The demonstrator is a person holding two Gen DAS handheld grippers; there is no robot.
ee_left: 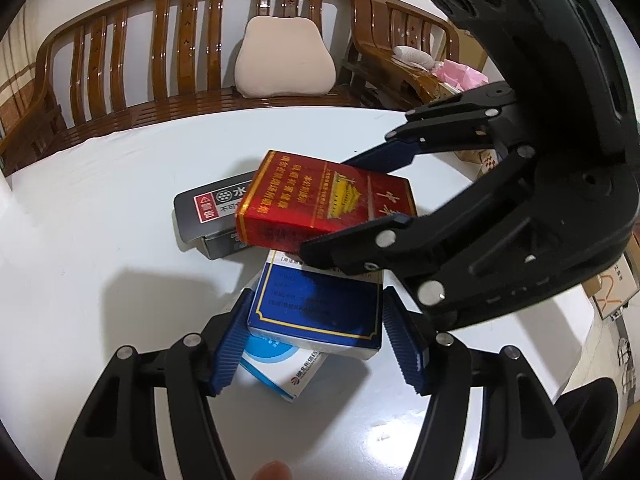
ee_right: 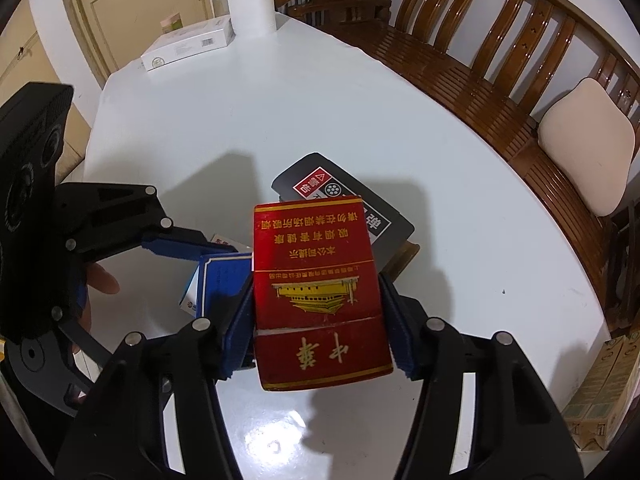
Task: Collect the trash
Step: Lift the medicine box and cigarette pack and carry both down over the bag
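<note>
While the right tool point(ee_right: 318, 328) clamps the red pack point(ee_right: 320, 292), the left tool point(ee_left: 314, 334) — spread — straddles the blue box point(ee_left: 316, 308).

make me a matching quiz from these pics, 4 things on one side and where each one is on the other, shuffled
Things:
1. red cigarette pack
2. blue pack
3. dark grey box
4. paper roll

Places:
A. standing at the far edge of the white table
B. between the fingers of the left gripper, on top of a white and blue box
C. clamped in the right gripper, lifted off the table
D. lying on the table behind the red pack, warning label up

Pairs: 1-C, 2-B, 3-D, 4-A
</note>
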